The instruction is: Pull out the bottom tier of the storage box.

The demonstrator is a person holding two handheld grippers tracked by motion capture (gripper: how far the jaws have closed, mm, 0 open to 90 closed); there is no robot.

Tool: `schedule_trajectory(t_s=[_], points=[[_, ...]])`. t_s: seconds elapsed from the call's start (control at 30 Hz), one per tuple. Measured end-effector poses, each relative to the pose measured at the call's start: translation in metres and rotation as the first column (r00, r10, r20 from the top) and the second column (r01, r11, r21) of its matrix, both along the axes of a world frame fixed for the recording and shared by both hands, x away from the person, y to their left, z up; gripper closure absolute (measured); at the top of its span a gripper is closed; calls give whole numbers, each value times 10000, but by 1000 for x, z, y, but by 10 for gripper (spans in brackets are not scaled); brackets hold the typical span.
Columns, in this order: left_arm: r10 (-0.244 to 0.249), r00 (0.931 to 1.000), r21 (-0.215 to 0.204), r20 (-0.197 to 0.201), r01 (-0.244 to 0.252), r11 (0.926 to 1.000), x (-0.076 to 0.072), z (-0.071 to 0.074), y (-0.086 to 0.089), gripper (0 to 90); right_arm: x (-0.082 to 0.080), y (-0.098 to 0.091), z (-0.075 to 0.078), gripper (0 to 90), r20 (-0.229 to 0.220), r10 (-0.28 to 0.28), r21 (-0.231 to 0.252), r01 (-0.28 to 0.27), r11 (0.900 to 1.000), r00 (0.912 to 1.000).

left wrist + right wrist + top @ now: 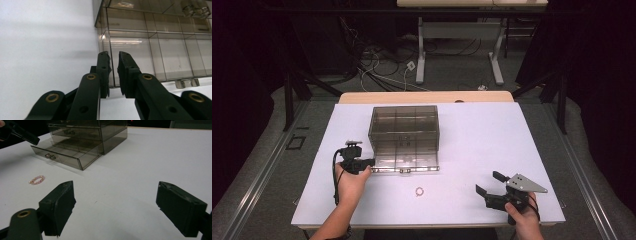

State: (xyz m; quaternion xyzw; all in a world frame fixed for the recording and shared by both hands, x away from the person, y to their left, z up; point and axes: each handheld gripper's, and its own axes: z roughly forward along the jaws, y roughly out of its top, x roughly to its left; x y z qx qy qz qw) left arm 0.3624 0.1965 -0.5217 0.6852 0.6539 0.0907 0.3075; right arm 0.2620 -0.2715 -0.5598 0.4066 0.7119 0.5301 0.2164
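Drawer (404,161) of the smoky plastic box (404,131) stands pulled out on my counter (482,145), stiff but light and slippery, so my left fingers (114,72), nearly closed and empty at its corner, should take the small handle (50,156), while my right fingers (123,207) wait wide open.

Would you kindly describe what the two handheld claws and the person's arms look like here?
Both are black two-jaw tools. The left claw has a black cable looping down beside the wrist and a small block on top. In its own view, its jaws are flat dark bars with brass-coloured rivets. The right claw carries a grey three-cornered plate on top; its pads are chunky, rectangular and matt. The forearms are bare, no sleeves visible.
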Motion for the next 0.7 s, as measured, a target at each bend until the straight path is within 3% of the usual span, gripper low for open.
schedule_trajectory(t_s=[0.13,0.2,0.3,0.43,0.7], points=[[-112,9993,41,359,110,9999,-2,0,0,725,0,0,0,148,-7,37,-66,-37,10000,10000],[-292,9990,3,335,292,9996,-3,1,0,706,0,1,1,148,-51,17,-74,-18,10000,10000],[-257,9971,-9,712,259,9997,-5,1,-1,672,0,2,0,148,7,-5,-33,5,10000,10000],[-388,9958,-96,833,397,9992,-7,2,-1,625,1,1,0,149,52,37,-51,-37,10000,10000],[-631,9865,-142,1508,660,9977,-10,3,-3,511,0,2,0,148,-12,15,-42,-15,10000,10000]])
